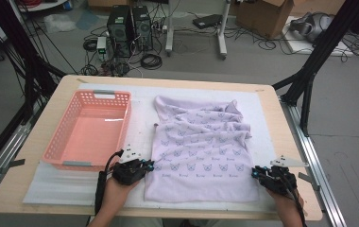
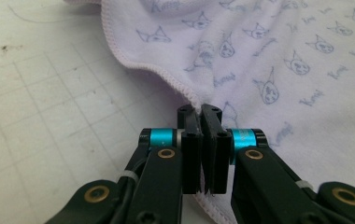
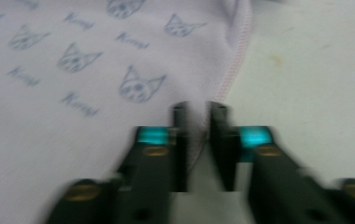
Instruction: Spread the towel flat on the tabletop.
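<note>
A lilac towel (image 1: 201, 146) printed with small cat faces lies spread and a little rumpled on the white mat. My left gripper (image 1: 150, 165) sits at the towel's near left edge. In the left gripper view its jaws (image 2: 200, 112) are pressed together with the stitched hem of the towel (image 2: 269, 56) pinched between them. My right gripper (image 1: 254, 172) is at the near right edge. The right gripper view is blurred, but the jaws (image 3: 200, 109) stand close together with the hem of the towel (image 3: 73, 70) caught in the narrow space between them.
An empty pink plastic basket (image 1: 59, 132) stands on the left of the mat (image 1: 64, 184), just beyond my left hand. The wooden table's front edge (image 1: 40, 208) runs close under both hands. Computers, cables and boxes lie on the floor beyond the table.
</note>
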{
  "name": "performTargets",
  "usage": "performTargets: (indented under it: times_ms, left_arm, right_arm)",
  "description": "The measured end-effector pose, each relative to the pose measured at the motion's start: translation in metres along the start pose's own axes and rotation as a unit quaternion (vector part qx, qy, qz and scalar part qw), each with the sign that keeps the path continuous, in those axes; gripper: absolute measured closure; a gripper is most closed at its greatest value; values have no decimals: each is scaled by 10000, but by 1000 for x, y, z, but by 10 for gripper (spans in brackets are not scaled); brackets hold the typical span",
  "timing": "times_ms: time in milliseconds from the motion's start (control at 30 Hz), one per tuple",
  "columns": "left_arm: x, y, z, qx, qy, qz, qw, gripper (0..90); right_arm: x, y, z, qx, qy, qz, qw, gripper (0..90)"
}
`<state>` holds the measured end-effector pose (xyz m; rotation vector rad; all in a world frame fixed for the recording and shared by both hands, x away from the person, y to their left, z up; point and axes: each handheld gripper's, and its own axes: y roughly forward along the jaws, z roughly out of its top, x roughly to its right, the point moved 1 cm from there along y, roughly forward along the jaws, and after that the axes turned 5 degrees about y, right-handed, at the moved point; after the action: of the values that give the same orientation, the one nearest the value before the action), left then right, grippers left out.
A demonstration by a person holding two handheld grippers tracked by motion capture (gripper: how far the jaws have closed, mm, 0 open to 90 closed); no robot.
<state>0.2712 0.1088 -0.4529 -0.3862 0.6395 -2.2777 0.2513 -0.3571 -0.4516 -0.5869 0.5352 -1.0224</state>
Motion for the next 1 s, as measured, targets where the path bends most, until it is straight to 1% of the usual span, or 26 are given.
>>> performTargets:
  times_ms: [33, 67, 100, 167, 267, 300, 367, 400, 433, 467, 500, 533, 567, 600, 633, 667, 733, 767, 800, 833, 867, 900, 933, 967, 1000]
  left_arm:
    - [1, -1, -1, 19, -15, 18, 10000, 865]
    - [2, -1, -2, 27, -7, 31, 10000, 865]
    - [2, -2, -4, 35, -41, 32, 10000, 865]
    - [4, -6, -8, 81, -102, 4, 9999, 864]
    - [7, -14, -13, 148, -263, -89, 9995, 864]
    - [8, -16, -14, 163, -308, -106, 9993, 864]
    - [11, -21, -17, 216, -379, -140, 9990, 864]
    - [13, -24, -18, 272, -343, -123, 9990, 863]
    - [16, -26, -20, 402, -229, -87, 9989, 860]
    - [18, -29, -21, 485, -193, -3, 9986, 795]
    - [19, -32, -22, 522, -315, -18, 9981, 648]
    - [19, -34, -24, 528, -420, -79, 9977, 532]
    - [19, -38, -26, 523, -459, -130, 9975, 495]
    - [20, -40, -29, 517, -451, -146, 9975, 482]
    - [21, -41, -31, 499, -469, -222, 9974, 471]
    - [23, -41, -33, 465, -531, -312, 9970, 467]
    - [28, -38, -36, 336, -526, -463, 9970, 455]
    - [32, -35, -37, 241, -469, -521, 9972, 455]
    - [35, -31, -37, 160, -425, -555, 9974, 455]
    - [39, -28, -37, 158, -316, -494, 9982, 451]
    - [43, -26, -35, 144, -224, -397, 9989, 459]
    - [47, -23, -33, 79, -53, -198, 9998, 489]
    - [49, -23, -32, 20, 154, 21, 9999, 583]
    - [50, -22, -32, 27, 416, 92, 9991, 796]
    - [49, -20, -30, -11, 362, 50, 9993, 869]
  right_arm:
    - [-1, -2, -1, -31, -38, -61, 10000, 868]
    - [-3, -3, -2, -35, -73, -75, 9999, 873]
    - [-3, -4, -3, -63, -91, -49, 9999, 875]
    - [-5, -10, -7, -124, -72, 112, 9998, 876]
    - [-6, -23, -16, -96, -38, 220, 9997, 876]
    - [-7, -28, -20, -94, -77, 252, 9996, 876]
    - [-9, -35, -25, -95, -66, 229, 9997, 876]
    - [-10, -38, -28, -42, -37, 220, 9997, 874]
    - [-11, -40, -30, 29, -27, 143, 9999, 861]
    - [-13, -43, -32, 106, 36, 1, 9999, 816]
    - [-13, -43, -34, 191, 99, -45, 9998, 724]
    - [-13, -44, -37, 230, 176, -72, 9996, 655]
    - [-14, -46, -40, 277, 234, -39, 9993, 640]
    - [-15, -49, -42, 303, 278, -10, 9992, 627]
    - [-17, -52, -43, 356, 295, -10, 9989, 618]
    - [-18, -55, -44, 386, 305, 8, 9988, 603]
    - [-23, -54, -45, 381, 314, 106, 9987, 553]
    - [-26, -50, -46, 302, 248, 158, 9991, 553]
    - [-29, -45, -47, 177, 130, 110, 9997, 558]
    - [-34, -40, -48, 25, 4, -5, 10000, 571]
    - [-37, -40, -47, 81, -135, -143, 9998, 665]
    - [-39, -39, -44, 31, -173, -72, 9998, 782]
    - [-40, -37, -42, 22, -288, -176, 9994, 840]
    - [-42, -35, -40, -2, -342, -246, 9991, 853]
    - [-42, -33, -37, 11, -423, -318, 9986, 857]
